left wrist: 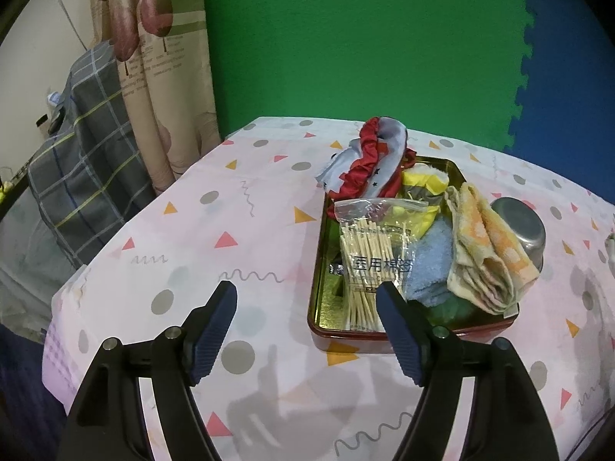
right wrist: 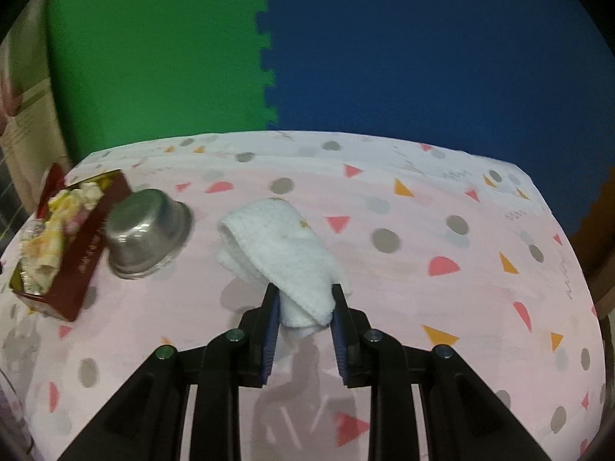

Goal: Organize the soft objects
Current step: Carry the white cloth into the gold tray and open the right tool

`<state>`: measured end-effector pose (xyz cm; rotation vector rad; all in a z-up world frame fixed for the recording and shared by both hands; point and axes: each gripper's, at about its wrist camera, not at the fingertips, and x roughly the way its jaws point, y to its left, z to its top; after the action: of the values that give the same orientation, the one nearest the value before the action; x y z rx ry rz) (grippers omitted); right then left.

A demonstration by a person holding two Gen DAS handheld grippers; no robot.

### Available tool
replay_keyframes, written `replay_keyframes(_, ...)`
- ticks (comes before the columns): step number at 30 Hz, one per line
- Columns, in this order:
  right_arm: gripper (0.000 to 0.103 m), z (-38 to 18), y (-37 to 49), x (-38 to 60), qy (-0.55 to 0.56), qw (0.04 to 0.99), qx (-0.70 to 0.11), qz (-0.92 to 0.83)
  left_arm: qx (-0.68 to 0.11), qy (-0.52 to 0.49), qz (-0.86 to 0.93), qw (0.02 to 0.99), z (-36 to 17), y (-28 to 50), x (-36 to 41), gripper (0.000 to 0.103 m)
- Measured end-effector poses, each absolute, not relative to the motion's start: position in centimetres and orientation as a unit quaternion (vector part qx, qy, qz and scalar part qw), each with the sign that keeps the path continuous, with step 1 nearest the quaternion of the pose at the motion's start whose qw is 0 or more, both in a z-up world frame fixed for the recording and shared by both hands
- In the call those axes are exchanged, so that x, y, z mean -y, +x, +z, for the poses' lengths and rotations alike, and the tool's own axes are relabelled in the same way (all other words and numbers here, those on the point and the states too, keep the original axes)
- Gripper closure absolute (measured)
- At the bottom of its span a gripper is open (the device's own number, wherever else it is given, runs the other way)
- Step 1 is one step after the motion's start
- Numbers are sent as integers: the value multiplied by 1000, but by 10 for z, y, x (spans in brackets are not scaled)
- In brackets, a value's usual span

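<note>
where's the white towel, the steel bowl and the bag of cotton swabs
white towel [right wrist: 276,238]: right wrist view, on its folded top face
steel bowl [right wrist: 148,226]: right wrist view, on its upturned side wall
bag of cotton swabs [left wrist: 373,253]: left wrist view, on the clear front over the swabs

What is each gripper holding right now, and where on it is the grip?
The right gripper pinches the white towel by its near end. The left gripper is open and holds nothing.
</note>
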<state>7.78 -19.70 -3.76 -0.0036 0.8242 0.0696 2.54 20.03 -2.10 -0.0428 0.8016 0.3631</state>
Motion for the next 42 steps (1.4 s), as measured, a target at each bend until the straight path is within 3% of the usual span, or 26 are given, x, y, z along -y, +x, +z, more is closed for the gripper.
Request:
replay_keyframes(25,78,16,77,-1,-66,904,-367,207,-402,-69,219,887,-24,16,-240,26)
replay_keyframes(42,78,2,108,-92,-98,885,-384,243,-405,-85,220,883,-27,16,-250,26)
